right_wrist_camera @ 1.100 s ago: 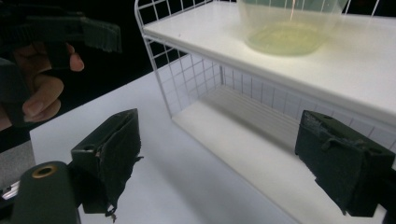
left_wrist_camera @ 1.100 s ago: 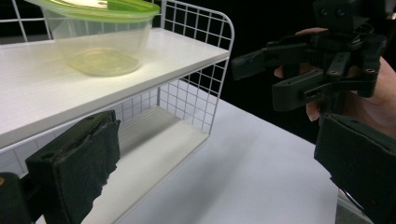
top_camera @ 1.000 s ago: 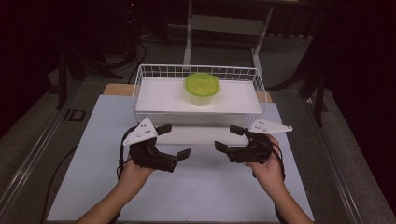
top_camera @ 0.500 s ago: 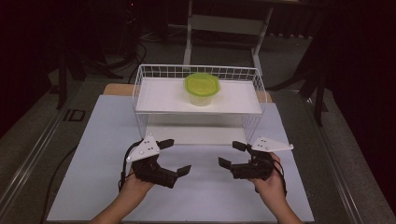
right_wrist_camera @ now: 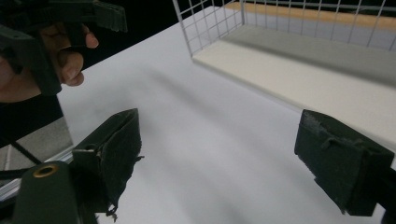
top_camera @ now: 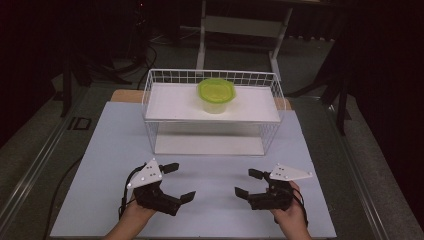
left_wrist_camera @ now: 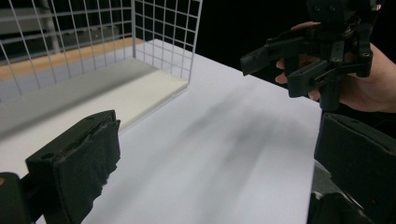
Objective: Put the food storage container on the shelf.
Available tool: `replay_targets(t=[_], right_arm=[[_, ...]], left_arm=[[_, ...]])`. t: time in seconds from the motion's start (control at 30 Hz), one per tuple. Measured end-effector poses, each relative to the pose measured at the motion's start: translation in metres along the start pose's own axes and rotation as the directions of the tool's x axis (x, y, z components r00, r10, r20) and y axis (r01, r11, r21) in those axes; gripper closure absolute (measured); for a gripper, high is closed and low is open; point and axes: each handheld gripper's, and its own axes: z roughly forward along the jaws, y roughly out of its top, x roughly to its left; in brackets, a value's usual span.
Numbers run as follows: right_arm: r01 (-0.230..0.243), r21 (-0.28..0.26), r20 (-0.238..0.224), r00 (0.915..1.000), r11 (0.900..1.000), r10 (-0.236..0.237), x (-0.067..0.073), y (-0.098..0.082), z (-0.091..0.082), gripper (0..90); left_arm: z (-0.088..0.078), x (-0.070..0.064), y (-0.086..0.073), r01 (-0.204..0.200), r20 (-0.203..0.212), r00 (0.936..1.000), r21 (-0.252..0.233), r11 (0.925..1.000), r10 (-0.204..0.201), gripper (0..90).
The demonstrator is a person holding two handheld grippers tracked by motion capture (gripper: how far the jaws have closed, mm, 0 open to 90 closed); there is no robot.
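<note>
A clear tub with a green lid [top_camera: 216,95] stands on the upper white shelf of a white wire rack [top_camera: 148,98] at the back of the table. My left gripper [top_camera: 180,181] hovers over the near left of the white mat, open and holding nothing. My right gripper [top_camera: 245,183] faces it from the near right, also open and holding nothing. In the left gripper view my own gripper [left_wrist_camera: 215,163] has its jaws wide apart, with the right gripper [left_wrist_camera: 317,51] beyond. In the right gripper view my own gripper [right_wrist_camera: 224,158] is spread over bare mat, with the left gripper [right_wrist_camera: 56,23] at top left.
The rack's lower white board [top_camera: 209,145] lies under the shelf, its corner near in both gripper views [left_wrist_camera: 154,91] [right_wrist_camera: 280,79]. The white mat [top_camera: 210,220] covers the table between the rack and the hands. Dark floor and a desk frame [top_camera: 240,25] lie beyond.
Both grippers have drawn back from the rack toward the near edge of the table and stayed open. The tub has not moved.
</note>
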Motion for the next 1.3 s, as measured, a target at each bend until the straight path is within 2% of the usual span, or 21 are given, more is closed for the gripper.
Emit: replay_targets(t=[0.13, 0.23, 0.3, 0.43, 0.5, 0.57, 0.73, 0.87, 0.93, 1.03, 1.13, 1.3], right_arm=[[0.005, 0.011, -0.005, 1.0, 1.0, -0.004, 0.004, -0.011, -0.003, 14.6], [0.02, 0.007, -0.001, 0.9998, 1.0, -0.02, 0.005, -0.018, -0.005, 14.6], [0.036, 0.002, 0.005, 0.9993, 0.999, -0.036, 0.003, -0.02, -0.005, 14.5], [0.031, -0.007, -0.004, 0.9995, 1.0, -0.031, -0.003, -0.026, -0.008, 14.5], [0.035, 0.005, -0.011, 0.9993, 0.999, -0.035, -0.004, -0.028, -0.009, 14.5], [0.056, 0.012, 0.004, 0.9984, 0.998, -0.056, -0.006, -0.03, -0.01, 14.5], [0.082, 0.012, 0.006, 0.9966, 0.997, -0.082, -0.01, -0.034, -0.012, 14.4], [0.088, 0.003, 0.006, 0.9961, 0.996, -0.088, -0.016, -0.036, -0.014, 14.5], [0.088, 0.0, 0.01, 0.996, 0.996, -0.088, -0.02, -0.036, -0.015, 14.4], [0.065, -0.013, 0.01, 0.9978, 0.998, -0.065, -0.023, -0.037, -0.015, 14.4], [0.046, -0.035, 0.011, 0.9989, 0.998, -0.046, -0.023, -0.037, -0.014, 14.3], [0.079, -0.046, 0.007, 0.9968, 0.996, -0.079, -0.021, -0.037, -0.013, 14.4]], left_arm=[[0.0, 0.0, -0.01, 0.013, -0.002, 0.9999, 0.019, 0.9997, -0.013, 1.0], [0.002, -0.002, -0.016, -0.003, 0.003, 1.0, 0.023, 0.9997, 0.003, 1.0], [0.004, -0.003, -0.019, -0.001, 0.01, 0.9999, 0.027, 0.9996, 0.001, 0.9], [0.005, -0.002, -0.025, -0.006, 0.022, 0.9997, 0.022, 0.9997, 0.006, 1.0], [0.005, 0.0, -0.027, -0.004, 0.016, 0.9999, 0.013, 0.9999, 0.004, 1.0], [0.004, 0.001, -0.029, -0.003, 0.012, 0.9999, 0.007, 1.0, 0.003, 0.9], [0.005, 0.004, -0.034, -0.006, 0.002, 1.0, 0.019, 0.9998, 0.006, 1.0], [0.003, 0.004, -0.036, -0.04, -0.008, 0.9992, 0.022, 0.999, 0.04, 1.0], [0.003, 0.005, -0.037, -0.045, -0.012, 0.9989, 0.017, 0.9989, 0.045, 0.9], [0.003, 0.005, -0.039, -0.052, -0.017, 0.9985, 0.018, 0.9985, 0.052, 0.9], [0.002, 0.006, -0.04, -0.045, -0.017, 0.9988, -0.003, 0.999, 0.045, 1.0], [-0.001, 0.007, -0.04, -0.04, 0.005, 0.9992, -0.043, 0.9983, 0.04, 1.0]])
